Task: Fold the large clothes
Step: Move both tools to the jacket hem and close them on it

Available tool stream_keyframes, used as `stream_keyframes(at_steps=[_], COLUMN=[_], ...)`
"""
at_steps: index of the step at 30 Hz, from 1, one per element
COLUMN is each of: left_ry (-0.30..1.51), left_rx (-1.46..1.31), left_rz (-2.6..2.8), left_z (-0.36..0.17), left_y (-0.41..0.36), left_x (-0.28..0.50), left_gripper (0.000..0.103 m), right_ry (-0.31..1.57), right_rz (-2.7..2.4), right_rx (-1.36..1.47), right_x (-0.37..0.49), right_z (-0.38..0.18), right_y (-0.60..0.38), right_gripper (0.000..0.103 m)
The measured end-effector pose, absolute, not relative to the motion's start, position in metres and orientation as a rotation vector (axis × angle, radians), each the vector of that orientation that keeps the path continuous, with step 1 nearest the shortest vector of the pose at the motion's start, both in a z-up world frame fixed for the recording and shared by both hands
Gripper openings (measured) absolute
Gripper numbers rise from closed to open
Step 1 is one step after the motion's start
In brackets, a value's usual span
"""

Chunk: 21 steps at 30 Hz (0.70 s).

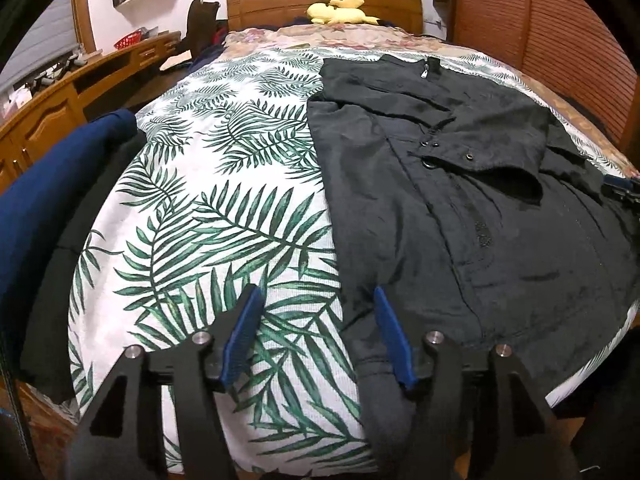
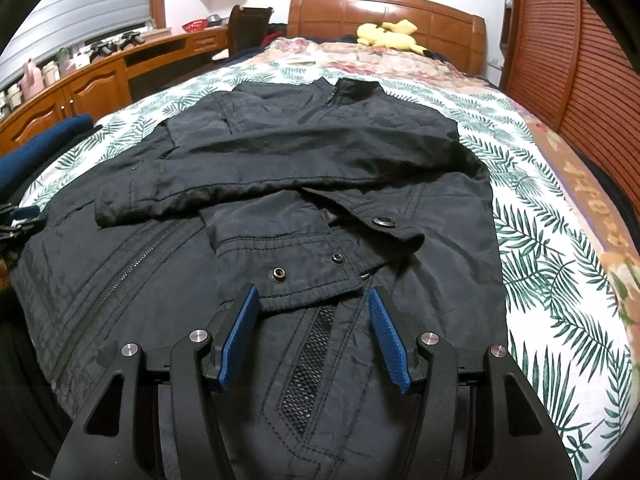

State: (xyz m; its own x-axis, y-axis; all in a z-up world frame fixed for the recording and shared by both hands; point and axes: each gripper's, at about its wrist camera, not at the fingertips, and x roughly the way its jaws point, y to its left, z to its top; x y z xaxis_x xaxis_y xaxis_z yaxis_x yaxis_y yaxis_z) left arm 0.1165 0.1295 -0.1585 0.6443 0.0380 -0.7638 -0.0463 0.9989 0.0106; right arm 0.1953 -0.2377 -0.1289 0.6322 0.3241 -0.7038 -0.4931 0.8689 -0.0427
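A black jacket lies front up on the leaf-print bedsheet, collar toward the headboard. Both of its sleeves are folded across the chest, and a snap cuff lies on top. My left gripper is open low over the jacket's left hem edge, with its right fingertip over the dark fabric and the left one over the sheet. My right gripper is open just above the jacket's lower front, near the cuff and a mesh strip. Nothing is pinched in either gripper.
A navy garment and a dark one lie piled at the bed's left edge. A yellow plush toy sits by the wooden headboard. A wooden desk runs along the left. Slatted wooden doors stand on the right.
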Motion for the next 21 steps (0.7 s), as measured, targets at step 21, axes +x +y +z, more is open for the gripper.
stream_keyframes(at_steps=[21], left_ry=[0.846], left_rx=[-0.044], left_rz=[-0.063], left_z=[-0.143], left_y=[0.117], left_x=[0.079], left_gripper=[0.054], right_ry=[0.815], right_rz=[0.322], right_rx=[-0.211], right_x=[0.155], right_z=[-0.122], right_y=[-0.338], right_gripper=[0.072])
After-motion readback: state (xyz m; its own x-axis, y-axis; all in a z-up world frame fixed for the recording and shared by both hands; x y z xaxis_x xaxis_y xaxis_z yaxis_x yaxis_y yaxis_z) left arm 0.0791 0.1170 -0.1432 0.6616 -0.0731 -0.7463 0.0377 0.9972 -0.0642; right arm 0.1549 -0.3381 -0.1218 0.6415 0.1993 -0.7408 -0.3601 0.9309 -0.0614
